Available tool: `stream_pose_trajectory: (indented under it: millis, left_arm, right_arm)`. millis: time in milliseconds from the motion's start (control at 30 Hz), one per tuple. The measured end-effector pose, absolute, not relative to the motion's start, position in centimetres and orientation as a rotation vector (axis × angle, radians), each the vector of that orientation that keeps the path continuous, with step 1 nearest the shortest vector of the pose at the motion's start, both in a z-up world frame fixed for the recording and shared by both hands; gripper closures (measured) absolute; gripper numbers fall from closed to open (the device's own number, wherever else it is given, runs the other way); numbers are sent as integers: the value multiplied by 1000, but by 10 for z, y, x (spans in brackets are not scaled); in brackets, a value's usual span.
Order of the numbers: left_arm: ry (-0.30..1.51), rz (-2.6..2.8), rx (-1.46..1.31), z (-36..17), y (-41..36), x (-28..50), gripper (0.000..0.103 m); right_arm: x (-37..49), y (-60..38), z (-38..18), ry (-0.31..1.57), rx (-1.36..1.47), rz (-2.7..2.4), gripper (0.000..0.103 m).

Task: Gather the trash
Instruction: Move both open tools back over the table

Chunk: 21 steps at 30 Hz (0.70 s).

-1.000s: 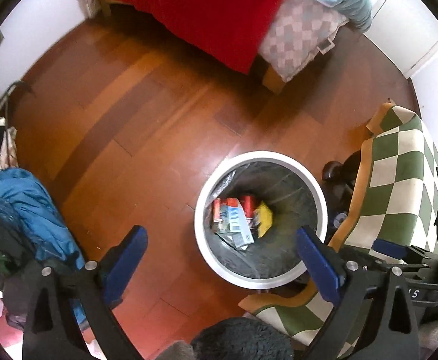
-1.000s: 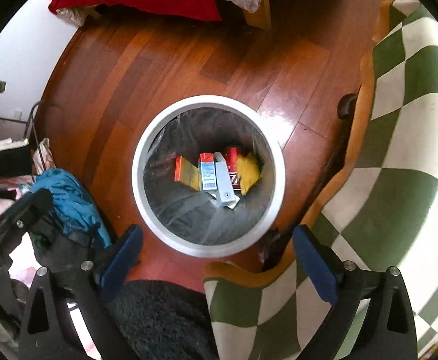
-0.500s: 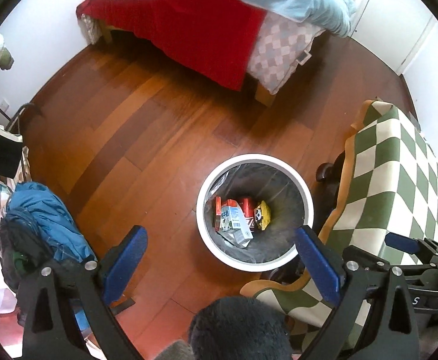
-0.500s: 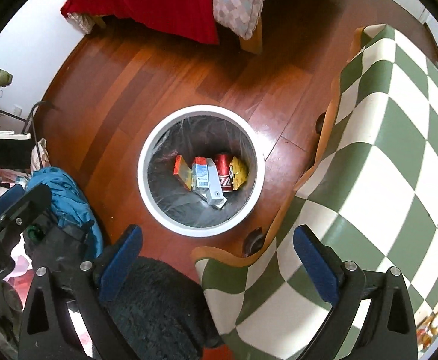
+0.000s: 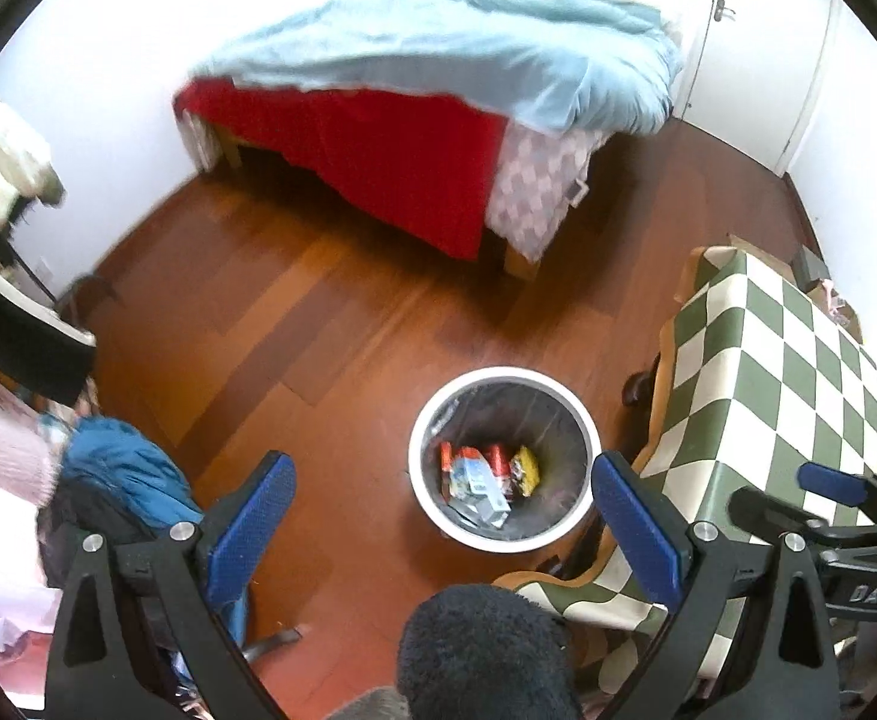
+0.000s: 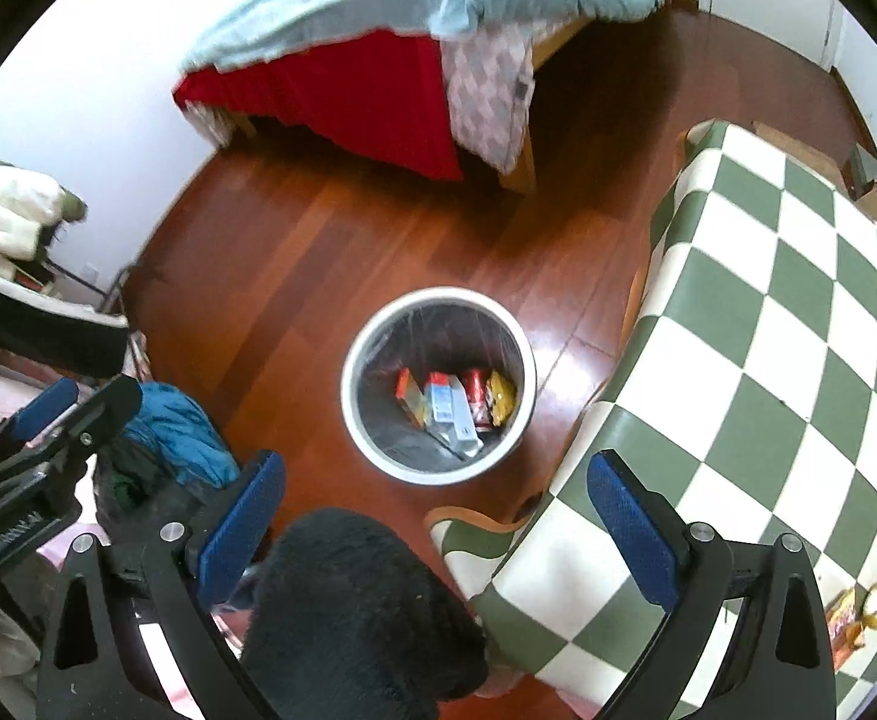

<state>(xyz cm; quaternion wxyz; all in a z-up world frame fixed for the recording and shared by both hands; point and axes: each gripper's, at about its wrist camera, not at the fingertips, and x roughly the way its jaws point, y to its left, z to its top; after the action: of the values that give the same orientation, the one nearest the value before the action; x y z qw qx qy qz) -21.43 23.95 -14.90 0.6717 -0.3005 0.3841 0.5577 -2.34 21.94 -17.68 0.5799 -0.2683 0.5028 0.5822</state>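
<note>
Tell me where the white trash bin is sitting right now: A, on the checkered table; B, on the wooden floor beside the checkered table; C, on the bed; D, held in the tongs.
B: the white trash bin stands on the wooden floor next to the green-and-white checkered table, with cartons and wrappers inside; both sets of tongs are open and empty.

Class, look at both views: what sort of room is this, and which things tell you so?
Most likely a bedroom: a bed with a light blue duvet, clothes heaped at the side, and a small white waste bin on the wooden floor.
</note>
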Motion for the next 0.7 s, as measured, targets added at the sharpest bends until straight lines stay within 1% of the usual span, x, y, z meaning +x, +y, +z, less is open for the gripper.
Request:
stream_pose_trajectory:
  millis: [233, 367, 533, 700]
  left_arm:
    - [793, 1244, -640, -113, 207, -205, 2]
    - [790, 1214, -616, -109, 192, -182, 2]
    - [830, 1089, -591, -128, 169, -120, 2]
    - [932, 950, -550, -169, 138, -31, 2]
  right_arm:
    - [-2, 167, -129, 1148, -450, 1408, 1]
    - [34, 118, -116, 1175, -319, 1376, 1]
    - [101, 42, -124, 1201, -211, 1212, 1]
    - [192, -45, -160, 1246, -120, 933, 1]
